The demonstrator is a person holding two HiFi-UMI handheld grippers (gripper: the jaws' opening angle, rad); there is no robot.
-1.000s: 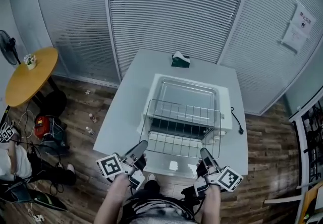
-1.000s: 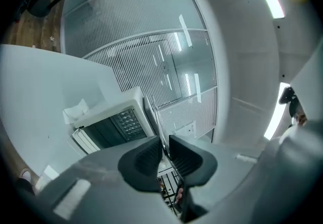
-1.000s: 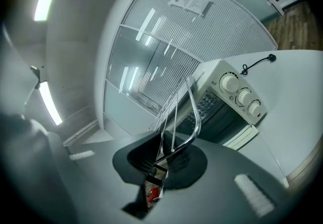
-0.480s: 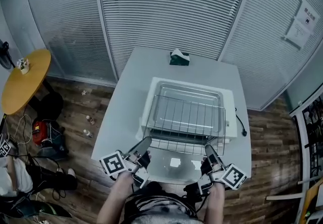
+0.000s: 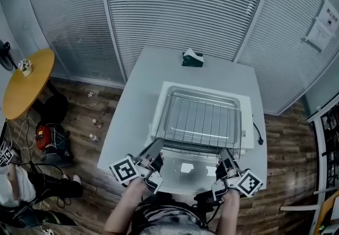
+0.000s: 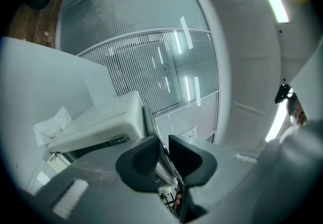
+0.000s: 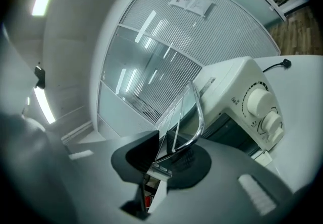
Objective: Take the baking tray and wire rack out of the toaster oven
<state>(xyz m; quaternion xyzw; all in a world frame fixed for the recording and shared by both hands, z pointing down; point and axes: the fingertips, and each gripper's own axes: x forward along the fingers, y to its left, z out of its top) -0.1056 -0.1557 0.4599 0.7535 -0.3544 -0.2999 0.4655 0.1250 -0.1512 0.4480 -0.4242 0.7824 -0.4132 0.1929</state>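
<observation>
Chrome wire rack (image 5: 200, 121) lying over toaster oven (image 5: 159, 102); left gripper (image 5: 157, 148) clenching near corner, right gripper (image 5: 224, 154) jaws opening round opposite corner wire; paired holds levelling it.

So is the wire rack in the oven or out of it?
Out. The wire rack is spread over the top of the toaster oven, higher than the door that hangs open in front, not inside the opening.

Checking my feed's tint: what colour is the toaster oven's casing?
White boxy casing, clearest in the right gripper view.
</observation>
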